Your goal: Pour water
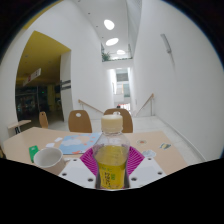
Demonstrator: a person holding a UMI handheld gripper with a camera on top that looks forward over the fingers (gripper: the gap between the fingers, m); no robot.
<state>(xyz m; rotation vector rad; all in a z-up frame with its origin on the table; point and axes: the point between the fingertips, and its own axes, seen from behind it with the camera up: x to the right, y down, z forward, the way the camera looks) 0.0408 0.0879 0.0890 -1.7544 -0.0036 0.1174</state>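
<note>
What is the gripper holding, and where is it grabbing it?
The gripper holds a bottle of yellow liquid. Both pink pads seem to press on the sides of its lower body, well below the cap.

Interior hall with tall white walls [170, 60] on the right side and a high white ceiling carrying round ceiling lights [109, 24]. A yellow wall section [45, 50] stands on the left above a darker recess. Far centre, bright windows [121, 78] admit daylight. Two wooden chairs [80, 121] stand at the far side of the light wooden desk [175, 155].
</note>
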